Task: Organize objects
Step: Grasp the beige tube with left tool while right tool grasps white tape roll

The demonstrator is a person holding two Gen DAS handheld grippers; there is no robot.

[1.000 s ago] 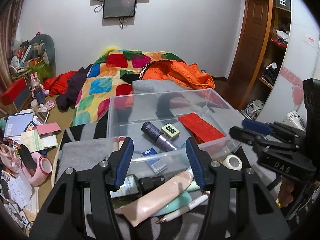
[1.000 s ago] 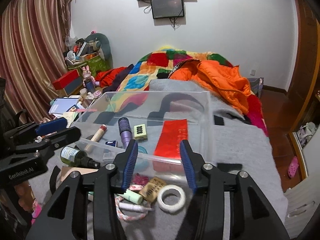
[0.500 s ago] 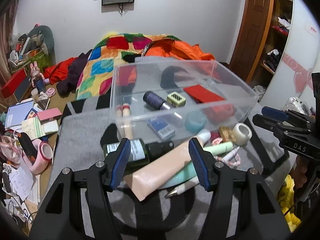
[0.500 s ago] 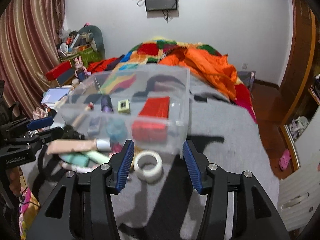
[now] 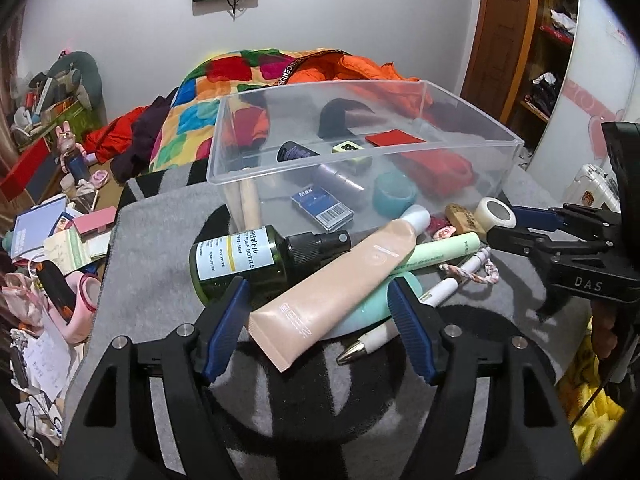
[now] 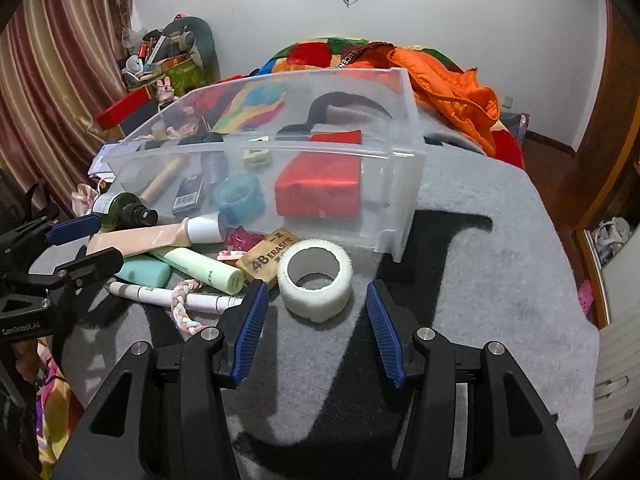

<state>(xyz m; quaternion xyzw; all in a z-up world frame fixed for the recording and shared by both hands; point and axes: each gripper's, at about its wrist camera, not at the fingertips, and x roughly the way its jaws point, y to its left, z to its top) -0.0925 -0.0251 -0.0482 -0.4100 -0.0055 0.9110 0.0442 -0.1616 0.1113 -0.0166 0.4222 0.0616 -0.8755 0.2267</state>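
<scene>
A clear plastic bin (image 5: 360, 151) (image 6: 400, 152) stands on a grey blanket with small items inside. Loose items are piled in front of it. A peach tube (image 5: 340, 280) lies across a dark green pump bottle (image 5: 240, 260), a pale green tube (image 5: 440, 254) and a white pen (image 5: 380, 334). My left gripper (image 5: 318, 292) hovers low over this pile. Its jaws are opening around the tube's flat end, and the pads do not touch it. My right gripper (image 6: 316, 292) stands open with a white tape roll (image 6: 316, 276) just ahead between its fingertips, beside a 4B eraser (image 6: 268, 258).
A colourful quilt (image 5: 208, 92) and an orange jacket (image 6: 452, 84) lie behind the bin. Cluttered boxes, books and a pink cup (image 5: 80, 304) fill the floor at left. A wooden door (image 5: 500, 40) and shelves stand at right. The blanket right of the tape roll (image 6: 500, 240) is bare.
Both grippers have sunk and tipped down toward the pile in front of the bin. The left jaws have spread wider. The tape roll now sits between the right fingertips.
</scene>
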